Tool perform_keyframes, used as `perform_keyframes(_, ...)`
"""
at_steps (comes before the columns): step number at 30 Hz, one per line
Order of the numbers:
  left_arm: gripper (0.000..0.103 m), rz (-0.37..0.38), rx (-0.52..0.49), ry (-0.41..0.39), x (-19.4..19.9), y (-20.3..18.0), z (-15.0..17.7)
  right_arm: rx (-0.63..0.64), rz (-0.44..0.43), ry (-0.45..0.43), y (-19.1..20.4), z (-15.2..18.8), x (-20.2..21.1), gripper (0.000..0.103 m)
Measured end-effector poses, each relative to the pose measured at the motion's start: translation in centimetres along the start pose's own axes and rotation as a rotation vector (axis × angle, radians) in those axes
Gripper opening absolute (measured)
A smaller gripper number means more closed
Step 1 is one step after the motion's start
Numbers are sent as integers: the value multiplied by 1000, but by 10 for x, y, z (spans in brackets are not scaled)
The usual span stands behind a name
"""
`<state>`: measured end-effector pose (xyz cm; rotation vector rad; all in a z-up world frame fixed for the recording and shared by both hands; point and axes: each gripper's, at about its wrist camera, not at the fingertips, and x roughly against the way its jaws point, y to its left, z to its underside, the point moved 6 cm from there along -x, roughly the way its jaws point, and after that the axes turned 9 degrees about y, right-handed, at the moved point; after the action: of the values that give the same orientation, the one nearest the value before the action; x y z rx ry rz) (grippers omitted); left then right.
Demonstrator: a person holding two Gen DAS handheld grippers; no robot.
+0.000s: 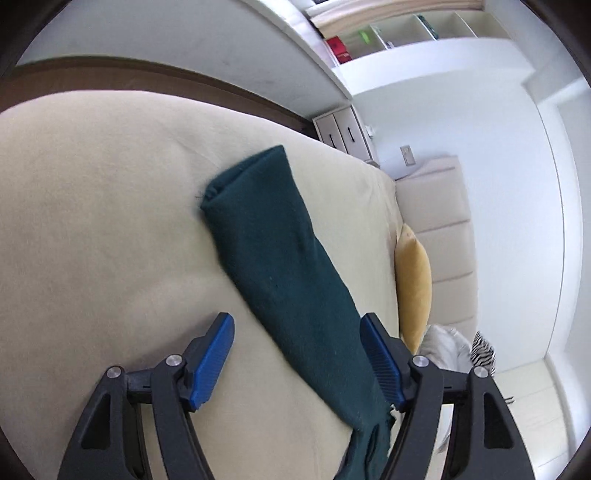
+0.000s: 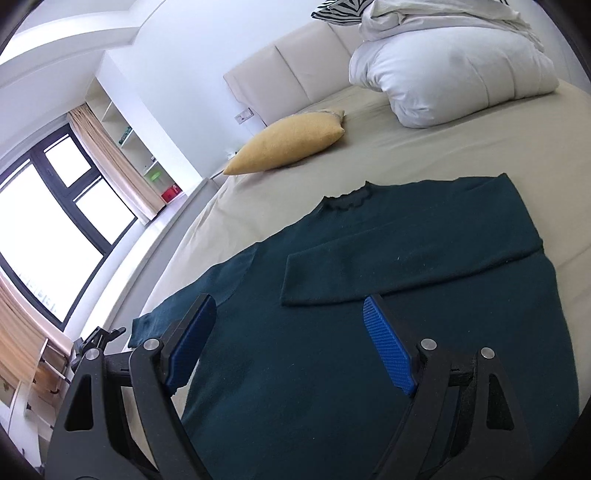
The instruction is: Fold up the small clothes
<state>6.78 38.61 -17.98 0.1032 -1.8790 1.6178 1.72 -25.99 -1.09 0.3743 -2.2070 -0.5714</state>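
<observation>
Your left gripper (image 1: 297, 325) is spread wide, its two blue pads well apart and holding nothing. Between them runs a sleeve (image 1: 280, 266) of the dark green sweater (image 2: 332, 350), lying flat on the beige bed sheet (image 1: 92, 221); the sleeve stretches from the lower right of the left view up to its cuff near the middle, and its lower part lies right against the right-hand pad (image 1: 380, 360), though you cannot tell whether the two actually touch. Your right gripper (image 2: 291, 317) is open just as wide and grips nothing, hovering above the body of the sweater, which is spread out flat on the bed with its frilled collar (image 2: 349, 199) pointing toward the headboard (image 2: 295, 70). In the right view, one sleeve (image 2: 388, 273) is already folded across the chest, its cuff ending near the middle of the garment, just beyond the gripper's tips. The other sleeve (image 2: 192, 295) is stretched out to the left of the body, reaching toward the edge of the bed. Beyond the collar, a yellow cushion (image 2: 288, 146) lies on the sheet, and further right a white pillow (image 2: 450, 77) is piled with a crumpled white duvet (image 2: 436, 18) by the headboard. A window (image 2: 51, 221) with curtains fills the left of the right view.
</observation>
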Motion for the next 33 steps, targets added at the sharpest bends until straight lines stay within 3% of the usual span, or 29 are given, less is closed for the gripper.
perform_keyframes(9, 73, 122, 246, -122, -10, 22, -51, -71, -5, 12, -11, 19, 16, 82)
perform_keyframes(11, 63, 98, 245, -141, -11, 21, -59, -85, -13, 15, -15, 22, 13, 82)
perform_keyframes(13, 27, 65, 220, -119, -17, 22, -60, -97, -22, 20, -18, 25, 10, 82)
perform_keyframes(15, 7, 36, 197, -87, -32, 14, -46, -105, -24, 25, -23, 28, 8, 82)
perform_keyframes(16, 7, 27, 178, -89, -37, 6, -43, -106, -26, 25, -25, 29, 8, 82)
perform_keyframes(21, 8, -10, -48, -91, -37, -65, -24, -125, -22, 24, -42, 33, 9, 81)
perform_keyframes(25, 8, -24, -331, -33, -57, -156, 26, -152, -22, -4, -57, 35, 18, 81)
perform_keyframes(30, 8, -73, -741, 77, -109, -254, 147, -200, -24, -41, -78, 38, 30, 81)
perform_keyframes(33, 8, -84, -890, 173, -153, -275, 232, -232, -22, -61, -94, 41, 38, 81)
